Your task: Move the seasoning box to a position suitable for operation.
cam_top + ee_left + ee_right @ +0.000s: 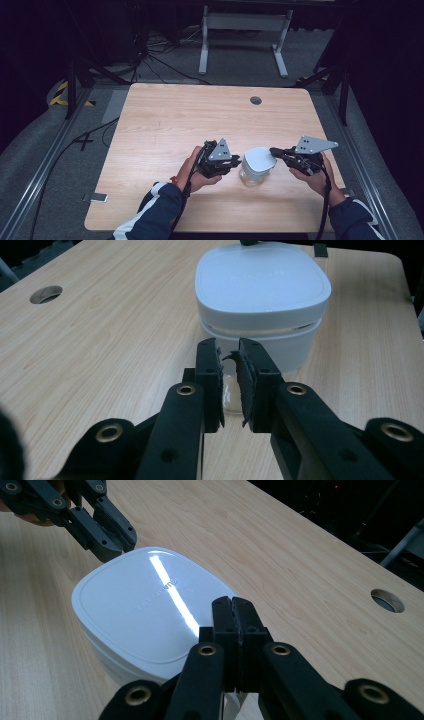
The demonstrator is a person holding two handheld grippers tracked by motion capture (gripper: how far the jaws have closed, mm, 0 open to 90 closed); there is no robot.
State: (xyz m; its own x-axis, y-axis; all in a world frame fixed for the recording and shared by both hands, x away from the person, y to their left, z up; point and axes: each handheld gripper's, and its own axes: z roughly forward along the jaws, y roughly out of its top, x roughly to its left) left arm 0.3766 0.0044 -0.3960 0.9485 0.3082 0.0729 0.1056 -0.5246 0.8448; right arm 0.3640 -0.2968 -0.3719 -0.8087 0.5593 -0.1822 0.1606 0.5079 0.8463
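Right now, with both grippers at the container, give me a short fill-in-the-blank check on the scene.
1. The container has a clear body and a lid coloured ____.
2. In the high view, the container stands ____ the left gripper and the right gripper.
3. In the right gripper view, the right gripper's fingers are ____, pressed together with no gap.
4. The round hole in the table lies toward its ____ edge from the person.

Missing words: white; between; shut; far

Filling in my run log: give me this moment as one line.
object: clear container with white rounded-square lid | place: light wooden table | left gripper: nearly shut, at container's side | right gripper: shut at lid edge
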